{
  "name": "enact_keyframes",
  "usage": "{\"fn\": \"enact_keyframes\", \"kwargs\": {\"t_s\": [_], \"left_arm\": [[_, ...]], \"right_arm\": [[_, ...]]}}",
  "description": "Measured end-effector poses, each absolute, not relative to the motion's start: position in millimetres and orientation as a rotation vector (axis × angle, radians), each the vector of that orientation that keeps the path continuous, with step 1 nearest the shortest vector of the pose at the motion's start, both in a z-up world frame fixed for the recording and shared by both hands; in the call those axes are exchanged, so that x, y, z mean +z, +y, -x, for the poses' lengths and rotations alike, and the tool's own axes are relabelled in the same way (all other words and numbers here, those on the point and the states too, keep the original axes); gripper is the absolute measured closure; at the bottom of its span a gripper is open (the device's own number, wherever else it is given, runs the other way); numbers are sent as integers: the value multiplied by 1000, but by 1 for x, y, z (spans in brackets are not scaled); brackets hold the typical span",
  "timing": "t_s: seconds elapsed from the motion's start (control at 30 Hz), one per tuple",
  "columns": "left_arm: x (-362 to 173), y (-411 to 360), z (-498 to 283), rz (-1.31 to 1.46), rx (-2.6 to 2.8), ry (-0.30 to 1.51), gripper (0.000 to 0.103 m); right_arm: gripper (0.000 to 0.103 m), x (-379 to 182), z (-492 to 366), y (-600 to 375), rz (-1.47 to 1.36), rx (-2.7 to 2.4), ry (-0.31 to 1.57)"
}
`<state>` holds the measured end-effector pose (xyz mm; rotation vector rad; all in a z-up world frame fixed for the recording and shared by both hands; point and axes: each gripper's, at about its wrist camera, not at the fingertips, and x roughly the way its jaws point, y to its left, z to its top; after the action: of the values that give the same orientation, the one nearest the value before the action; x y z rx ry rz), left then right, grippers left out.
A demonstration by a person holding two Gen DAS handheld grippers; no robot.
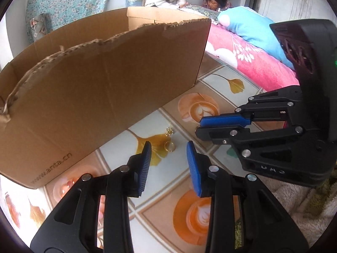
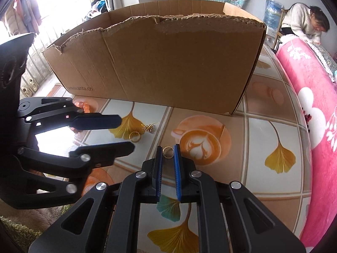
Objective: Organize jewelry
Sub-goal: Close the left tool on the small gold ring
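right gripper (image 2: 167, 148): clamped on ring (image 2: 167, 152), upright, hole facing camera | left gripper (image 1: 168, 145): unclenched, empty | second ring (image 1: 169, 147): on table just beyond left tips, tilted

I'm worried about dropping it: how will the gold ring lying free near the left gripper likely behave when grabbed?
The gold ring is a small rigid band, so probably light and stiff. It lies on a glossy table cover, so a nudge may make it skid. Stood on edge, its round shape could roll. The left gripper has ribbed fingers, which should help.
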<state>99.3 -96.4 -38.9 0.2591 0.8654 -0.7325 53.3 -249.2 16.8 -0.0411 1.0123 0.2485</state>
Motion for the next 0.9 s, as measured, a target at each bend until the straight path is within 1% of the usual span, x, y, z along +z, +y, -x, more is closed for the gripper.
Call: {"fn": "enact_keyframes", "kwargs": {"t_s": [0.07,0.13,0.37,0.57,0.7,0.9], "left_arm": [[-40,-97,-100,-266,-737,864,71],[-42,-99,-100,-279,-738,871,76],[-42,-102,-101,-298,-733,859,81],[-42,-103,-101,-315,-721,851,88],[-42,-103,-102,-322,-709,850,94],[-41,-101,-102,-318,-706,846,94]], "right_arm": [[92,16,-53,-247,37,249,1011],[92,18,-50,-256,35,250,1010],[92,20,-47,-261,32,250,1007],[92,19,-45,-263,33,249,1007],[92,19,-45,-263,32,249,1007],[92,19,-45,-263,31,249,1006]]}}
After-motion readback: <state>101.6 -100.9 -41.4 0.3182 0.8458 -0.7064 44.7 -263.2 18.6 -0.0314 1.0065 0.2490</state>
